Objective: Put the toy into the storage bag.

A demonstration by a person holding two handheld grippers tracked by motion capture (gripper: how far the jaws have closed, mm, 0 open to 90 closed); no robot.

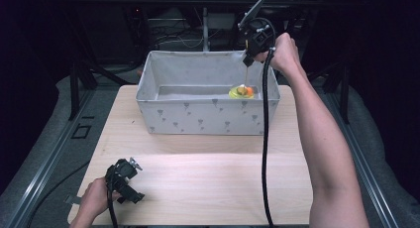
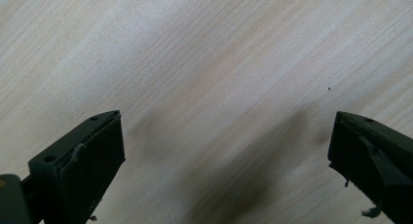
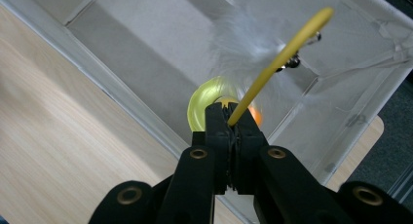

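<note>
The right gripper (image 1: 246, 64) is held above the right end of a grey fabric box (image 1: 198, 120) that stands at the far side of the light wooden desk (image 1: 198, 188). In the right gripper view its 2 fingers (image 3: 216, 131) are seen pressed together on the lower end of a thin yellow stick (image 3: 282, 61), which rises slanting away from the fingers toward the upper right of that view. White feathers (image 3: 243, 44) and a small dark metal piece (image 3: 293, 62) are seen just beside the upper part of the stick, over the inside of the box. In the high view the stick is seen hanging from the gripper down toward the box floor.

Beneath the gripper, on the box floor near its right wall, a translucent yellow ring (image 1: 236, 93) is seen with a small orange thing (image 1: 249, 91) touching it. What the orange thing is cannot be told.

The left gripper (image 1: 130, 188) is held in the person's left hand (image 1: 94, 200) low over the near left part of the desk, well apart from the box. In the left gripper view its fingers (image 2: 87, 160) are seen spread wide, with bare wood between them and nothing held.

A black cable (image 1: 264, 139) is seen trailing from the right gripper down across the desk to its near edge.
</note>
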